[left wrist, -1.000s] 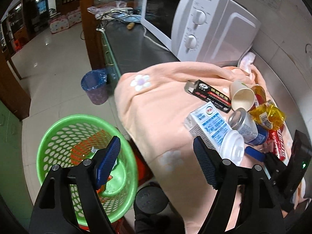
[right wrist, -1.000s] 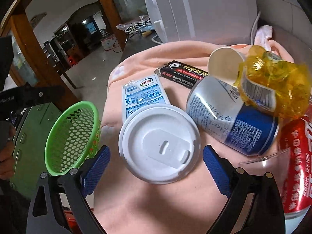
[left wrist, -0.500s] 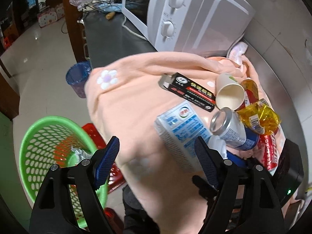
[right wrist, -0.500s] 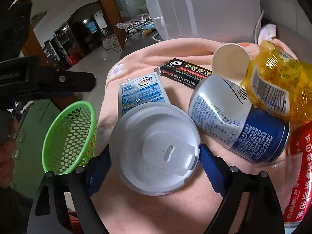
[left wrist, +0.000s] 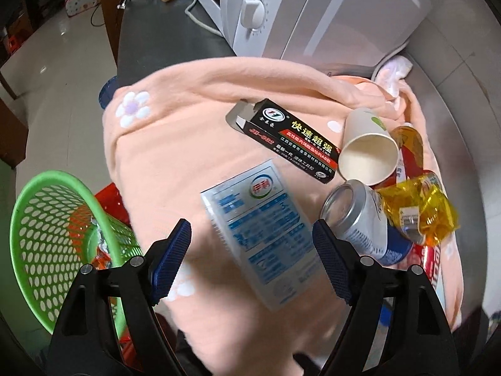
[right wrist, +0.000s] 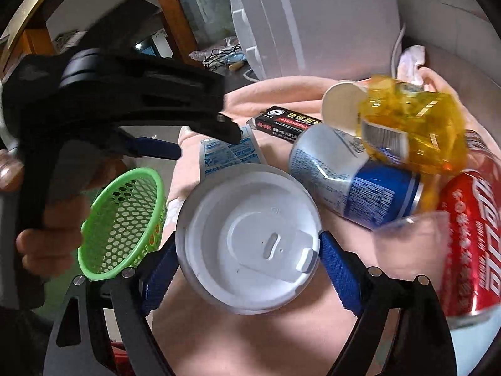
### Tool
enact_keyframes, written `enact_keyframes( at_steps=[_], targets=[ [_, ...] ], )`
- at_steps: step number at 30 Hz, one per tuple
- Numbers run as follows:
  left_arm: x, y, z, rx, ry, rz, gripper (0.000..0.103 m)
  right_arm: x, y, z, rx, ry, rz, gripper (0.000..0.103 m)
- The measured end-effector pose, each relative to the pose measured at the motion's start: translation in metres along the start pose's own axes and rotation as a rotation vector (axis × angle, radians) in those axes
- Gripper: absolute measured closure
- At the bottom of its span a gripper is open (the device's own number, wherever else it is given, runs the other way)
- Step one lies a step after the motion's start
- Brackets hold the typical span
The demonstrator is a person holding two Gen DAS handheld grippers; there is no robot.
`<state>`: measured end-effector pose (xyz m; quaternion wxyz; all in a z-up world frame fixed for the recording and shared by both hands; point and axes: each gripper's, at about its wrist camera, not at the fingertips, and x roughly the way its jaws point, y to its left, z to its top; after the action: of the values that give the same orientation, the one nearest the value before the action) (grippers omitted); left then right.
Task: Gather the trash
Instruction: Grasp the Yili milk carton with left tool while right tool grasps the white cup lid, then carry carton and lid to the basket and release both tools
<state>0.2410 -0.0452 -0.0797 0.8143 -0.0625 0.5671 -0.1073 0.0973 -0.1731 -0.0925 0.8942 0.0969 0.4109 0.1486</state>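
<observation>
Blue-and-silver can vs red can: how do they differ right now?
The blue-and-silver can is dented, and lies with its end toward the milk carton. The red can looks undented and sits at the pile's right edge. The yellow wrapper rests on the blue one. Both lie on their sides on the peach cloth.

Setting: a lived-in home, kitchen corner. Evidence: white microwave (left wrist: 316, 9) at the far edge of a dark counter (left wrist: 162, 31); pale tiled wall (left wrist: 454, 31) behind; glossy tiled floor (left wrist: 56, 62) opening onto further furnished rooms; green plastic basket (left wrist: 47, 238) standing beside the counter's near edge.
</observation>
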Motion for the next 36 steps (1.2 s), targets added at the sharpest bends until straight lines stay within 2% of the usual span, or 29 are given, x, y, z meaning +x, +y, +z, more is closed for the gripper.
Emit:
enact_keyframes(
  at_steps=[4,8,19,27,36],
  targets=[
    [0.017,-0.006,0.006,-0.025,0.037,0.054,0.024,-0.011,-0.003,-0.006,0.007,-0.014,-0.010,0.019],
    [0.028,-0.012,0.008,-0.041,0.060,0.069,0.024,-0.018,-0.006,-0.010,0.013,-0.021,-0.022,0.019],
    [0.031,-0.015,0.003,-0.048,0.065,0.070,0.029,-0.024,-0.006,-0.015,0.022,-0.019,-0.026,0.019],
    [0.011,-0.003,-0.005,-0.026,0.036,0.041,0.033,-0.022,0.005,-0.014,-0.002,-0.013,-0.013,0.019],
    [-0.033,0.045,-0.021,-0.068,-0.036,0.010,0.034,-0.013,0.036,-0.009,-0.070,0.003,0.033,0.019]
  ],
)
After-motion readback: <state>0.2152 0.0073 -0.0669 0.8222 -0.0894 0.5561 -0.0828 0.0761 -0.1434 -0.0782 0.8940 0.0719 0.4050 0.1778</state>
